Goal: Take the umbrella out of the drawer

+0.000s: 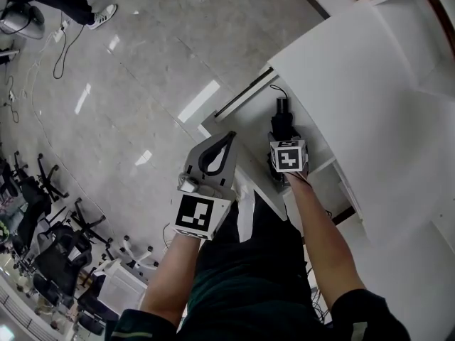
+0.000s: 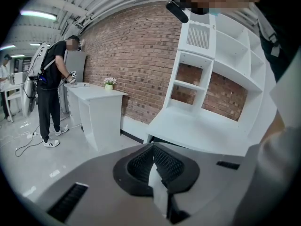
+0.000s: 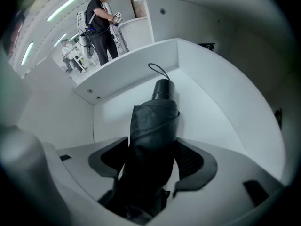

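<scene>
While we stand on a glossy pale grey floor (image 1: 142, 62) beside a smooth white tabletop (image 1: 355, 77), with a red brick wall (image 2: 136, 55) and open white shelving (image 2: 221, 69) ahead, the drawer (image 3: 136, 81) under the tabletop stands open, a plain white box. Inside lies the folded umbrella (image 3: 153, 126), a tube of creased black fabric with a round handle and thin cord loop, and our right gripper (image 3: 151, 147) has its jaws spread wide on either side of it, not squeezing. Our left gripper (image 2: 153, 147) is outside the drawer, jaws closed together on nothing.
</scene>
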